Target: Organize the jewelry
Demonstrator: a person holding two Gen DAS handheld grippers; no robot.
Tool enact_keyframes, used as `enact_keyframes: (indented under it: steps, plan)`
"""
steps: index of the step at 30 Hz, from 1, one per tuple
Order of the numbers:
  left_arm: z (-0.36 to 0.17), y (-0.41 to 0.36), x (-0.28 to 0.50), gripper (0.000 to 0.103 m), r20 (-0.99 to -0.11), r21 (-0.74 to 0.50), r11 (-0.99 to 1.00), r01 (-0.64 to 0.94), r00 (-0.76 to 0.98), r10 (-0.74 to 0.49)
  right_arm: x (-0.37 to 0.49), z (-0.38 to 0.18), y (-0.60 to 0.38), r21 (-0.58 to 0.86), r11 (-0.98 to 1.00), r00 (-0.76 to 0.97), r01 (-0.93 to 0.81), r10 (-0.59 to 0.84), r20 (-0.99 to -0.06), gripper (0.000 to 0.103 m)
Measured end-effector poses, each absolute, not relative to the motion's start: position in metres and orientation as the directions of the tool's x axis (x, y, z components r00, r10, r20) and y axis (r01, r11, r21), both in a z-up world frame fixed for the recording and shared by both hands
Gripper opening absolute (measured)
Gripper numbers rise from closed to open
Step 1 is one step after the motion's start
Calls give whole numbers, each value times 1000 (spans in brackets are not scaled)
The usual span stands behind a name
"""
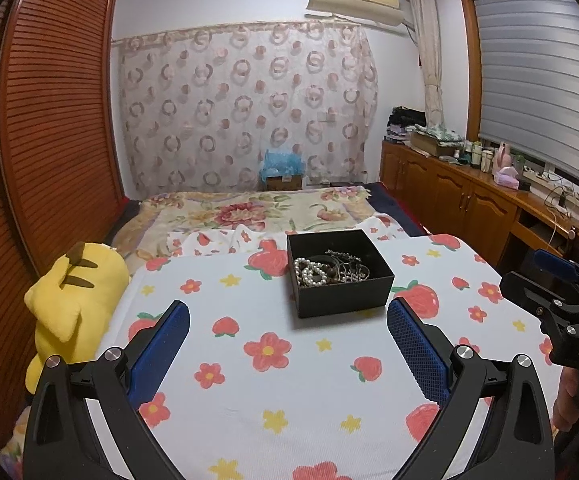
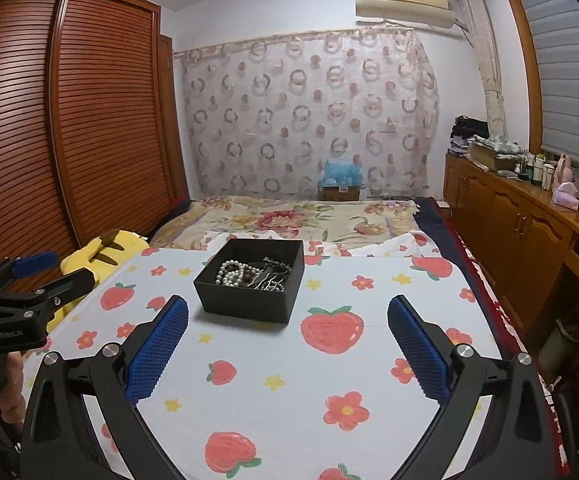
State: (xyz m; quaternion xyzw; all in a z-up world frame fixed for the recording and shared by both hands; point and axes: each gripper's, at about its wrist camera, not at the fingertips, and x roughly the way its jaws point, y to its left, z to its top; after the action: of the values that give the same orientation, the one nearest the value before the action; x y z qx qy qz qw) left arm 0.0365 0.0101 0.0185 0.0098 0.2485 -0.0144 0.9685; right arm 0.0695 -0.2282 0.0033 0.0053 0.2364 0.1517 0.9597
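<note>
A black open box [image 1: 343, 298] stands on the strawberry-print cloth [image 1: 289, 380] on the bed. Inside lie a white pearl strand [image 1: 309, 270], brown beads and tangled silver chains [image 1: 349, 268]. My left gripper [image 1: 287, 320] is open and empty, hovering short of the box. My right gripper [image 2: 287, 320] is open and empty too, with the box [image 2: 249, 300] ahead and to its left, pearls [image 2: 231, 272] visible. Each gripper also shows at the edge of the other's view: the right gripper [image 1: 557, 280], the left gripper [image 2: 45, 268].
A yellow plush toy [image 1: 73, 304] lies at the cloth's left edge. A floral blanket [image 1: 249, 212] covers the far bed. A slatted wooden wardrobe [image 1: 49, 120] stands left; a wooden cabinet [image 1: 469, 196] with bottles and clutter runs along the right.
</note>
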Motion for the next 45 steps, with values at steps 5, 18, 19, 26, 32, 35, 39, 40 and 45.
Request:
enact_keyframes:
  steps: [5, 18, 19, 26, 32, 35, 39, 40, 45]
  plan:
    - [18, 10, 37, 95, -482, 11, 999, 32, 876, -23, 69, 4, -228, 81, 953, 844, -291, 296, -448, 101]
    - [18, 9, 34, 95, -483, 11, 999, 34, 875, -25, 69, 4, -227, 78, 954, 845, -289, 293, -447, 101]
    - [18, 9, 34, 95, -483, 11, 999, 34, 875, -24, 69, 4, -227, 80, 954, 844, -290, 294, -448, 101]
    - [18, 8, 35, 95, -482, 11, 999, 34, 876, -24, 69, 4, -227, 79, 954, 845, -290, 294, -447, 101]
    - [17, 9, 34, 95, -482, 11, 999, 33, 876, -24, 69, 3, -227, 81, 954, 845, -289, 294, -447, 101]
    - [17, 9, 34, 95, -482, 11, 999, 34, 876, -24, 69, 3, -227, 80, 954, 845, -290, 295, -447, 101]
    - [17, 9, 35, 95, -482, 11, 999, 34, 876, -25, 69, 3, -227, 79, 954, 845, -290, 294, -447, 101]
    - [17, 9, 34, 95, -483, 11, 999, 34, 876, -24, 69, 3, -227, 79, 954, 845, -291, 295, -446, 101]
    - [16, 9, 34, 95, -481, 11, 999, 34, 876, -24, 69, 3, -227, 79, 954, 845, -290, 294, -447, 101]
